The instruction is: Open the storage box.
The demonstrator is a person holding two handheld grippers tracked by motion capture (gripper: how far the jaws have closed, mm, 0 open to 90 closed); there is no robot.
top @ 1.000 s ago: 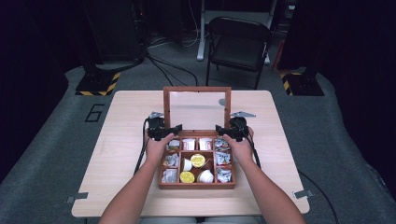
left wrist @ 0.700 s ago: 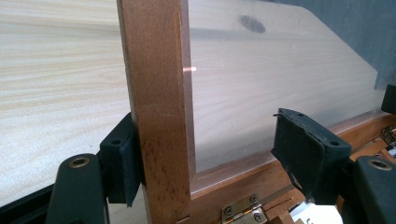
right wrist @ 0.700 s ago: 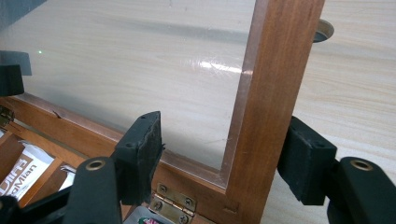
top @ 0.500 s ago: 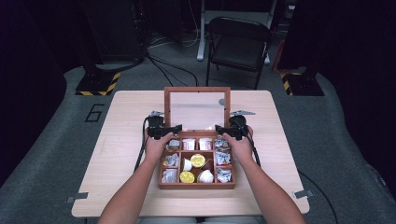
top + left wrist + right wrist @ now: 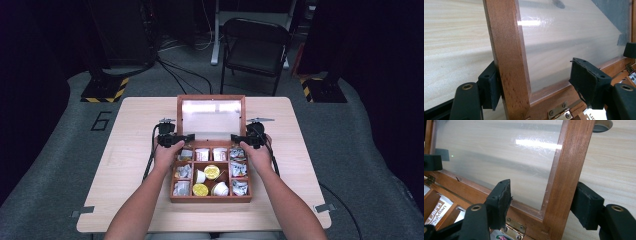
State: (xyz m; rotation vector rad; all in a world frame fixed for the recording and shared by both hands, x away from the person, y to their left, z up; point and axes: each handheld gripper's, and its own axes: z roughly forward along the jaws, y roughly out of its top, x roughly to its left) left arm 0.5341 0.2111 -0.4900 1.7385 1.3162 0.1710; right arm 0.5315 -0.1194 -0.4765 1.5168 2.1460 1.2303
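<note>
A wooden compartment box [image 5: 210, 198] sits on the table with its glass-paned lid [image 5: 211, 116] raised. In its cells lie small yellow-lidded cups [image 5: 211, 171] and foil packets [image 5: 239, 169]. My left gripper [image 5: 182, 137] stands open astride the lid's left frame rail [image 5: 509, 50]. Its outer pad [image 5: 491, 85] touches the wood; the other pad [image 5: 585, 75] hangs apart in front of the glass. My right gripper [image 5: 239, 138] is open astride the right rail [image 5: 571, 165], and both pads stand off the wood. A brass hinge [image 5: 515, 223] shows below.
The light wood table [image 5: 125, 165] has bare room left and right of the box. A folding chair [image 5: 255, 47] stands behind the far edge. Black stand bases with yellow striping [image 5: 105, 90] sit on the grey floor.
</note>
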